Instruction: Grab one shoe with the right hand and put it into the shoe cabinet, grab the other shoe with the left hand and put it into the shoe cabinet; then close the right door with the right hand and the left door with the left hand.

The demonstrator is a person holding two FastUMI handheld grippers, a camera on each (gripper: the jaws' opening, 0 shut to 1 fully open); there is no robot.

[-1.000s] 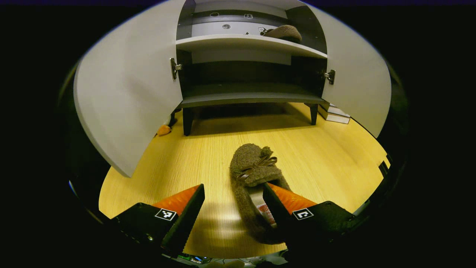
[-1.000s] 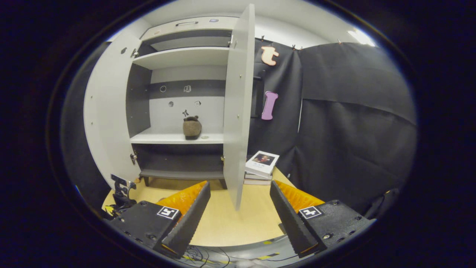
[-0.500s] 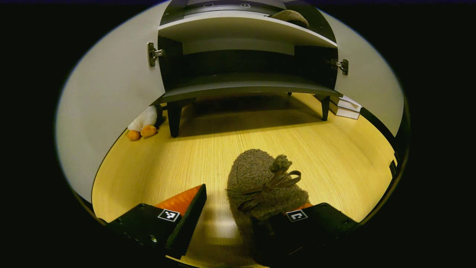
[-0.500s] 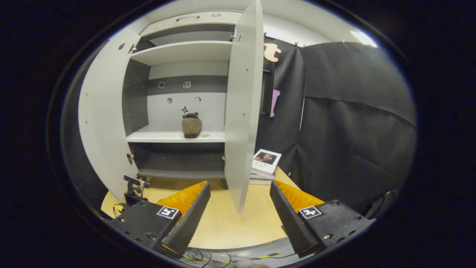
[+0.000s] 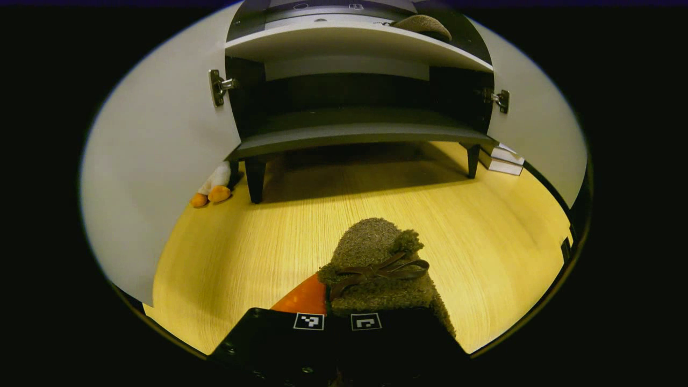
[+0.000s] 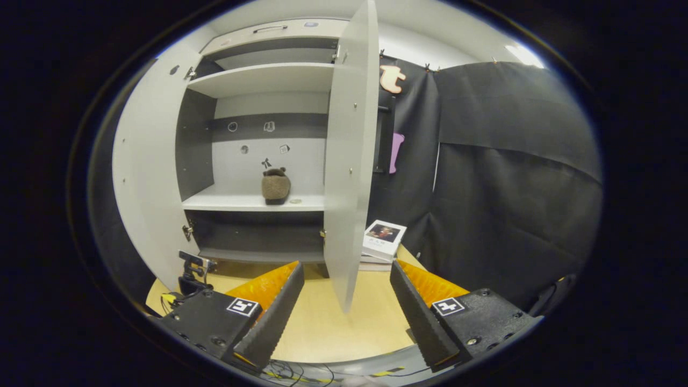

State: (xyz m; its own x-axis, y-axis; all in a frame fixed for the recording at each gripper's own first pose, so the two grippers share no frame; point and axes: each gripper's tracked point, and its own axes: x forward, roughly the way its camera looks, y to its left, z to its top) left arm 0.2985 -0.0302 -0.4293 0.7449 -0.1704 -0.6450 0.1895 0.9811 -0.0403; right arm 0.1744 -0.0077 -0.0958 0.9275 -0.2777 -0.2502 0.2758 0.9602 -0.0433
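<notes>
A fuzzy brown shoe with a ribbon bow lies on the wooden floor in the left gripper view, toe toward the shoe cabinet. My left gripper is shut on its heel end. The cabinet's left door and right door both stand open. The other shoe rests on the upper shelf. In the right gripper view that shoe sits on the middle shelf. My right gripper is open and holds nothing, with the right door edge-on just ahead.
A plush toy lies by the cabinet's front left leg. A stack of books sits on the floor right of the cabinet, also seen as books. A small black device with cables is at lower left.
My left gripper has gone from open, with one finger inside the shoe, to shut on the shoe's heel end. The right gripper has barely moved.
</notes>
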